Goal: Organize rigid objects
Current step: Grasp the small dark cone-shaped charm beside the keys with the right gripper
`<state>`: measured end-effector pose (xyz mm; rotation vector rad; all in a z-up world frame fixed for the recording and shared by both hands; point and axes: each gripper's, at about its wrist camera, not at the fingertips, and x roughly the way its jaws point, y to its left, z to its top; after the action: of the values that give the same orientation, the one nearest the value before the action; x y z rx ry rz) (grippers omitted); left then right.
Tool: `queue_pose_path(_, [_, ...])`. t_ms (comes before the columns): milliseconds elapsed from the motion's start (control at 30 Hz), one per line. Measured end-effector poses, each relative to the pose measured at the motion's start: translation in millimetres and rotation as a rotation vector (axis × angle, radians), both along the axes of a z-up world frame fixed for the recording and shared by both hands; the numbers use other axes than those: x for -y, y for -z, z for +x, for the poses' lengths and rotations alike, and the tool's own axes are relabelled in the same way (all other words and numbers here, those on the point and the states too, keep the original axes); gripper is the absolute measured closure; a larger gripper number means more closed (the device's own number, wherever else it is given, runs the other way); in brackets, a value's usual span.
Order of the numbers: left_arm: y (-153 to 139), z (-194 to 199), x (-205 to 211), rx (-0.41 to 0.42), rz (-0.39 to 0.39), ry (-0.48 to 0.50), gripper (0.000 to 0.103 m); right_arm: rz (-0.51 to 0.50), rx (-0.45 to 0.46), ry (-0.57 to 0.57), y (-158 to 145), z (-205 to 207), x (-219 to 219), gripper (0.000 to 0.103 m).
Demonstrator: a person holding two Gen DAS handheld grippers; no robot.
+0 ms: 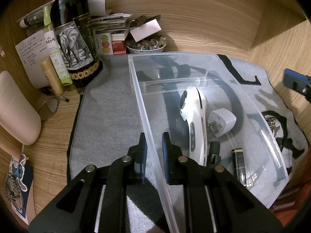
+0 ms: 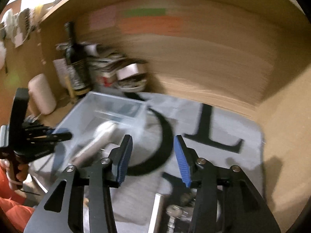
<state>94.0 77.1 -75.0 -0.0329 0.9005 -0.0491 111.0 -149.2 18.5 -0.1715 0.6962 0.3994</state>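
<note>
The left hand-held gripper [image 1: 154, 151] is pinched onto the near side wall of the clear plastic bin [image 1: 194, 58], one pad outside and one inside, steadying it on the grey mat [image 1: 108, 104] that covers the wooden table [image 1: 281, 44]. Inside the bin lie a white handheld device [image 1: 192, 116] with buttons along its edge, a white plug adapter [image 1: 221, 122], and what looks like a dark lighter [image 1: 240, 161] and a small black clip, though those two are hard to make out.

The right hand-held gripper [image 2: 153, 157] hangs over the mat just right of the bin, its jaws part open with nothing between them; its view is smeared with motion. Below it, at the mat's near edge, sit some small metal pieces [image 2: 175, 211], too blurred to name.

By my reckoning the next piece is to be fetched from there. To do it well, I'd keep the left grip firm so the bin does not skate on the cloth, open the right jaws wider than the piece, come down squarely over it, and lower it into free floor space, not onto the white device.
</note>
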Motion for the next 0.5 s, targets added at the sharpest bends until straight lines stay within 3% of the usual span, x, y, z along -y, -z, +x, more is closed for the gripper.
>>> queue_pose_path(100, [-0.1,0.3,0.7,0.002,-0.001,0.002,0.089,-0.022,-0.001,0.089,3.5,-1.7,23.4,0.054])
queue_pose_path(233, [0.2,-0.1,0.2,0.003,-0.003,0.006,0.089,-0.019,-0.067,0.18,25.5,-3.0,50.0,0.053])
queue_pose_path(500, [0.7,0.6,1.0,0.003,0.001,0.013,0.089,0.014,-0.216,0.258,79.4,-5.8,76.0,0.053])
